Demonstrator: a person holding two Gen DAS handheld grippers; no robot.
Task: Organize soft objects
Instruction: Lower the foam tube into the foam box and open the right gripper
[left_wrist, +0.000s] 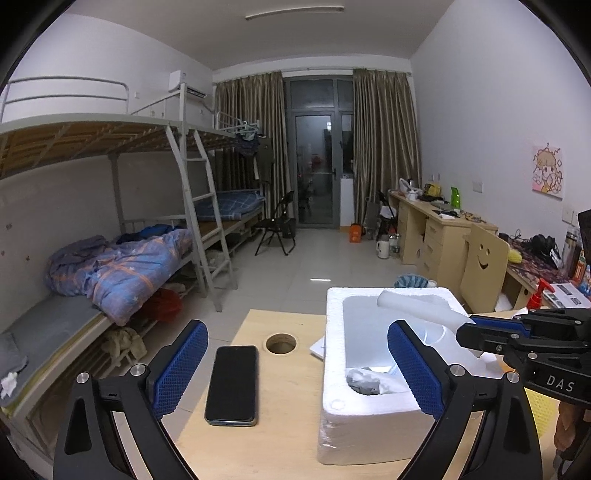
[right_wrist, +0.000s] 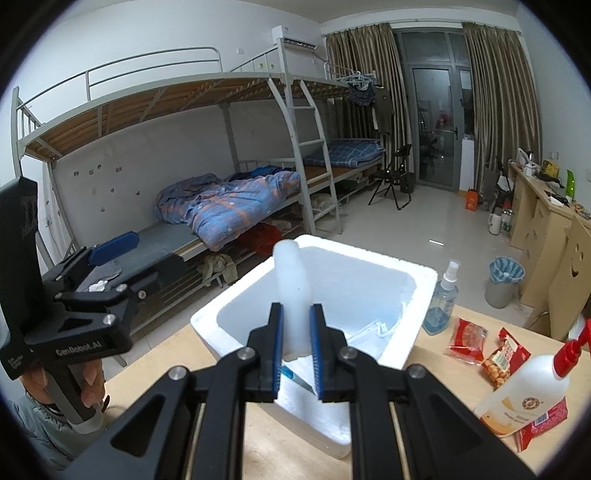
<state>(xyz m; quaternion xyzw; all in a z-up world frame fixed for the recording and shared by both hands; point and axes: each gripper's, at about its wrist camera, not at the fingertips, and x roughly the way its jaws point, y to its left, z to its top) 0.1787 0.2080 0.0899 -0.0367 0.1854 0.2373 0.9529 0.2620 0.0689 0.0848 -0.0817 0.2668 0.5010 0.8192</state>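
A white foam box (left_wrist: 332, 373) stands open on the wooden table (left_wrist: 280, 443). My right gripper (right_wrist: 295, 306) is shut on a white foam strip (right_wrist: 291, 273), which it holds upright over the box (right_wrist: 369, 254). In the left wrist view the strip (left_wrist: 417, 306) slants across the box's far right corner from the right gripper (left_wrist: 467, 332). A crumpled grey cloth (left_wrist: 364, 380) lies in the box, and pale flat pieces (right_wrist: 373, 332) lie on its floor. My left gripper (left_wrist: 297, 328) is open and holds nothing, near the box's left side. In the right wrist view the left gripper (right_wrist: 147, 251) is at the left.
A black phone (left_wrist: 232, 384) lies left of the box, near a round hole (left_wrist: 280, 343) in the tabletop. Right of the box are a spray bottle (right_wrist: 441, 299), two red snack packets (right_wrist: 465, 339), and a red-capped white bottle (right_wrist: 524, 395). Bunk beds stand beyond.
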